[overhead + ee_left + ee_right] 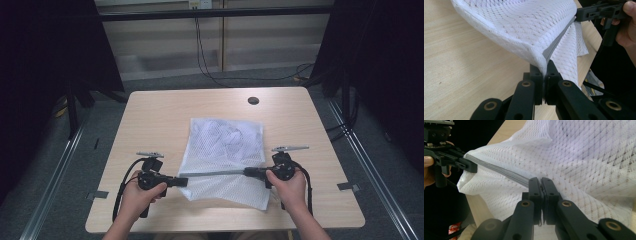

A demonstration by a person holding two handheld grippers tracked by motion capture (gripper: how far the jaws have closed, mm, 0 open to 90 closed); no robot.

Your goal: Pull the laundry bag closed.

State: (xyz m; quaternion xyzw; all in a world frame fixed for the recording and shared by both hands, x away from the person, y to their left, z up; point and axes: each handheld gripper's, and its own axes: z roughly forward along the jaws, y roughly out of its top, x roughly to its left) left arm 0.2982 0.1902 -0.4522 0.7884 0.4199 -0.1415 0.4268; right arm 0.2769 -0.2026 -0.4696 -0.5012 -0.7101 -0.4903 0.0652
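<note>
White mesh bag (225, 155) lies on the counter (150, 115), its grey edge band (215, 173) stretched taut between both tongs. The left tongs (184, 181) and right tongs (248, 172) are each clamped tight on that band, jaws fully closed.

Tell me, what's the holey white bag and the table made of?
The white bag looks like thin, soft mesh cloth, probably synthetic: it is full of tiny holes and drapes in folds, with a grey band along its edge. The table looks like pale wood-grain board, smooth and matte.
</note>
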